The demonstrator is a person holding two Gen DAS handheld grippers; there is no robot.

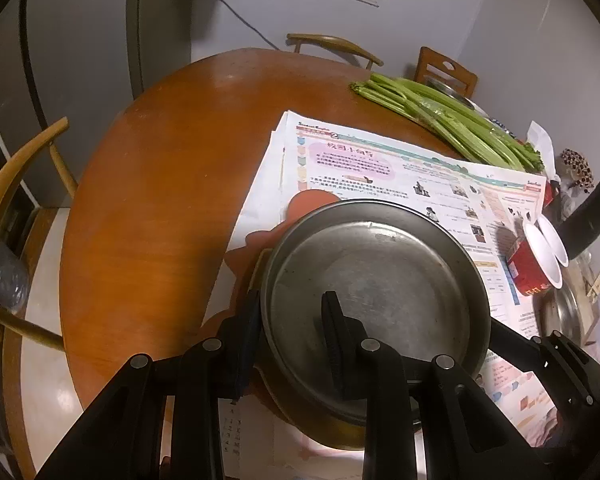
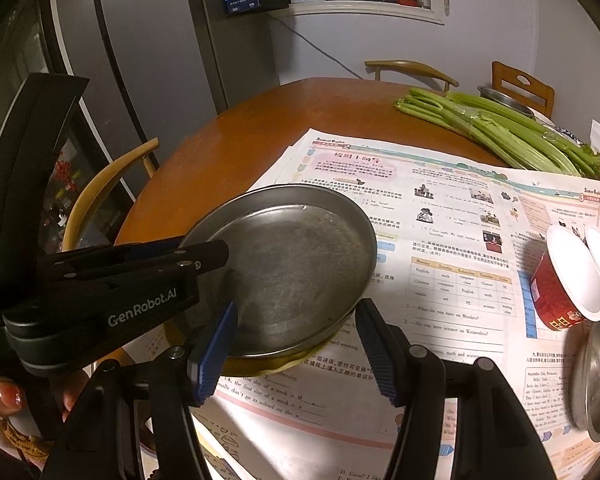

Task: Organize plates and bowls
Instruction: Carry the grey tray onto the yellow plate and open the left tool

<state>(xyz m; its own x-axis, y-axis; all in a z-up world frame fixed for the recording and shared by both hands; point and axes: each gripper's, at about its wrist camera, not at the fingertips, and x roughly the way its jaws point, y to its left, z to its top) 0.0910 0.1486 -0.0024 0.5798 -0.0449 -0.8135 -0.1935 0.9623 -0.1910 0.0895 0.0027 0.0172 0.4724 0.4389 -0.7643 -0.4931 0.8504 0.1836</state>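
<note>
Nearest our left wrist camera, the left gripper (image 1: 296,332) has its jaws clamped tight on the near-left rim of the steel plate (image 1: 376,280), one finger inside the dish and one outside. The plate sits slightly tilted on top of a yellowish dish (image 2: 284,364), over an orange mat (image 1: 268,232) and the spread newspaper (image 2: 452,264) on our round wooden table (image 1: 160,200). Our right gripper (image 2: 300,354) has its blue-padded fingers (image 2: 214,356) partly spread around the plate's near edge; we cannot tell if the pads touch it. To the right lie two red cups (image 2: 568,280) on their sides and a steel bowl (image 2: 598,372). Celery stalks (image 2: 500,128) lie at the far side
</note>
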